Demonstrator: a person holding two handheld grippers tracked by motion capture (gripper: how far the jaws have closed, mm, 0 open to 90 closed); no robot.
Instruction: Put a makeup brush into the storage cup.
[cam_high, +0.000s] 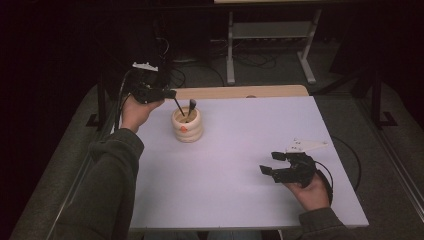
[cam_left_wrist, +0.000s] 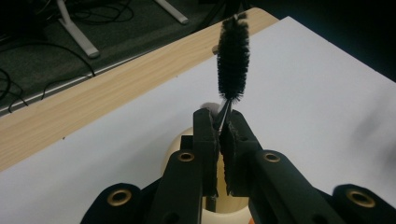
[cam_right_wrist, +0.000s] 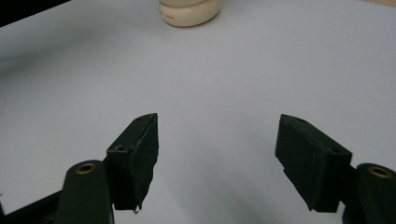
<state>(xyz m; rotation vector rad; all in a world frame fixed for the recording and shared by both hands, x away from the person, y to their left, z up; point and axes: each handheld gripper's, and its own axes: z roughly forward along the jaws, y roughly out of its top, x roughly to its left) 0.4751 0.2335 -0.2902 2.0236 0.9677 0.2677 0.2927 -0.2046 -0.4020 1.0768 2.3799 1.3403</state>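
A cream ribbed cup (cam_high: 187, 125) with an orange spot stands on the white table top (cam_high: 240, 150), left of the middle. My left gripper (cam_high: 171, 93) hovers just above and left of the cup, shut on the thin wire stem of a black bottle brush (cam_left_wrist: 232, 56). In the left gripper view the jaws (cam_left_wrist: 219, 122) pinch the stem just below the bristles, with the cup (cam_left_wrist: 180, 140) beneath them. From above, a thin dark stem slants into the cup's mouth and a dark bristled end (cam_high: 192, 106) sticks up beside it. My right gripper (cam_high: 269, 163) rests low at the front right, open and empty (cam_right_wrist: 219, 121), facing the cup (cam_right_wrist: 189, 11).
A wooden strip (cam_high: 240, 91) runs along the table's far edge. Behind it, on the dark floor, stand a metal frame's legs (cam_high: 270, 55) and loose cables. A cable trails from the right gripper near the table's right edge (cam_high: 350, 155).
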